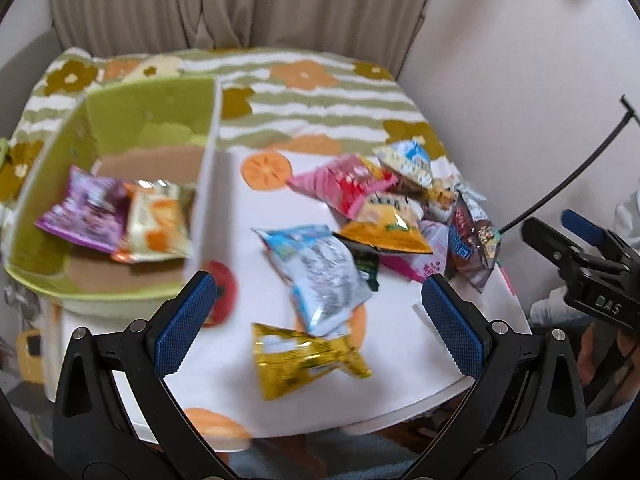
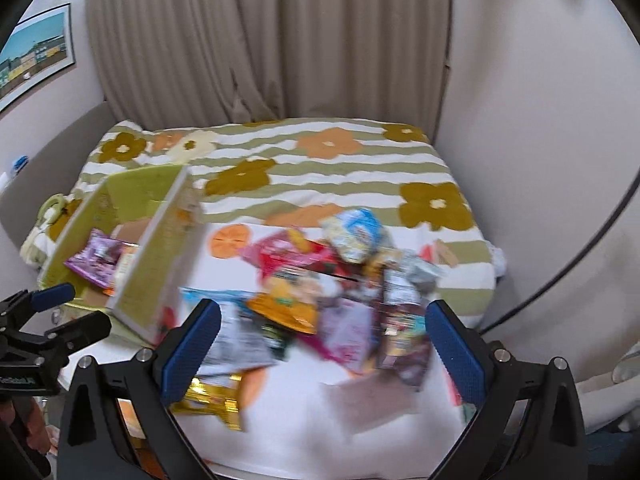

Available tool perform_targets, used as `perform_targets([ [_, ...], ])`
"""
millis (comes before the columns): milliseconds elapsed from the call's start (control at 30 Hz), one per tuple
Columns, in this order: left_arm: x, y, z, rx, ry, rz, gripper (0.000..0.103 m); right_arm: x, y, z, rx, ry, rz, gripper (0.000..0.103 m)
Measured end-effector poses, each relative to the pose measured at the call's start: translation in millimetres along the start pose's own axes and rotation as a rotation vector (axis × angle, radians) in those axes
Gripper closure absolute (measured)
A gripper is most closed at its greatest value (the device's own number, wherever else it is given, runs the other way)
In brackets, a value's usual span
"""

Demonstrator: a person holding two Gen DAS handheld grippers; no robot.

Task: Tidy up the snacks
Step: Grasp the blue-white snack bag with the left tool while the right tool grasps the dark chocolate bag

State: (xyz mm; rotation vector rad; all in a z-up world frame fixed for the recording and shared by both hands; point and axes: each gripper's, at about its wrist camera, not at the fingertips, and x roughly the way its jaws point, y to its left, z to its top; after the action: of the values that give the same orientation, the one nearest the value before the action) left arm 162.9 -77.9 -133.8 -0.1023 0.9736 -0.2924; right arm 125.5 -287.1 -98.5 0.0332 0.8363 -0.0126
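- Left wrist view: our left gripper [image 1: 316, 312] hangs above the white table [image 1: 404, 380] with its fingers spread wide and nothing between them. Under it lie a blue-and-silver packet [image 1: 320, 276] and a gold packet [image 1: 304, 360]. To the left, the green box [image 1: 148, 120] holds a purple packet [image 1: 86, 210] and an orange packet [image 1: 158, 220]. A heap of snacks [image 1: 404, 204] sits at the table's far right.
- Right wrist view: our right gripper [image 2: 322, 346] is spread wide too, empty, over the blurred heap of snacks [image 2: 340, 280]. The green box [image 2: 156, 264] stands at the left, and the left gripper [image 2: 68, 312] shows beside it.
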Motion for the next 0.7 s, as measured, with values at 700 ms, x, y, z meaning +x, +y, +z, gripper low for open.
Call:
perform_targets([
  [700,142,-4,-10,-0.132,0.146,0.142,0.001,101,-64,-50,0.068,0.092,-0.04,0.001],
])
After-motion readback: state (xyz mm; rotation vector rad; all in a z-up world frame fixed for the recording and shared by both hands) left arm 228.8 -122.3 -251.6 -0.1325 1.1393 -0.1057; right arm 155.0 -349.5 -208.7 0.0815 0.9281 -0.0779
